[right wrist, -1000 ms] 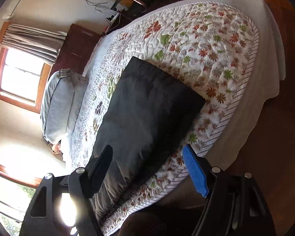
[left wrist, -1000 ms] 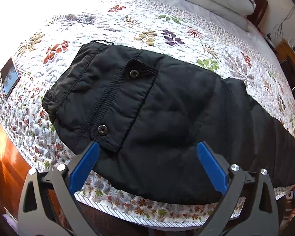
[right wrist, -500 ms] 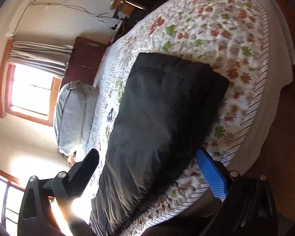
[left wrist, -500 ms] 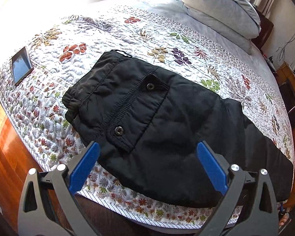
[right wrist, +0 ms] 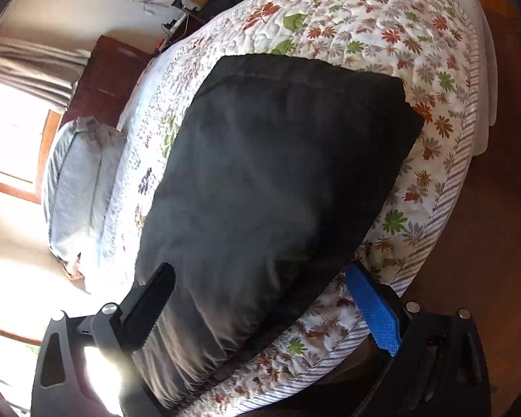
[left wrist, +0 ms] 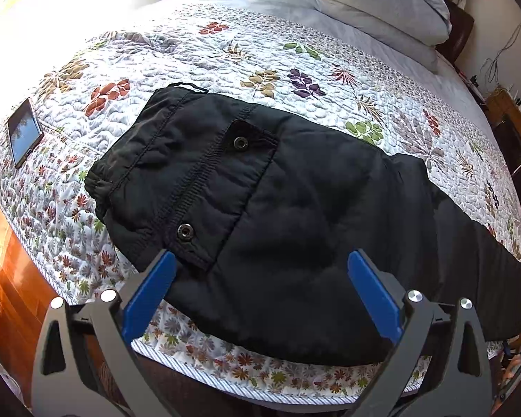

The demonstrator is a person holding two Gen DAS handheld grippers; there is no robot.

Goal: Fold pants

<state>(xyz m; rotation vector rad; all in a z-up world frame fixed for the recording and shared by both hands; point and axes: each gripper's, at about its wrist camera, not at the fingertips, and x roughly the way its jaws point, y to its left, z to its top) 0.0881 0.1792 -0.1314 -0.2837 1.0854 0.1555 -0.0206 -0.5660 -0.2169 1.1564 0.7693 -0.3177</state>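
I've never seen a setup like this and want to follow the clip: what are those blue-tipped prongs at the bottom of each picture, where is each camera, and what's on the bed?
There is no robot here. A person carries a hand-held two-finger gripper in each hand, and each has a wide-angle camera that looks forward along its fingers. The prongs are those fingers.

One picture is from the left gripper. It looks down at the waist end of black pants, with their snap pocket, lying flat on a flowered quilt. A phone lies near the quilt's edge, and pillows are at the head of the bed.

The other picture is from the right gripper, over the leg end of the same pants.

Both grippers are open and hold nothing. The right one's jaws have just been opening, with nothing pinched between them.
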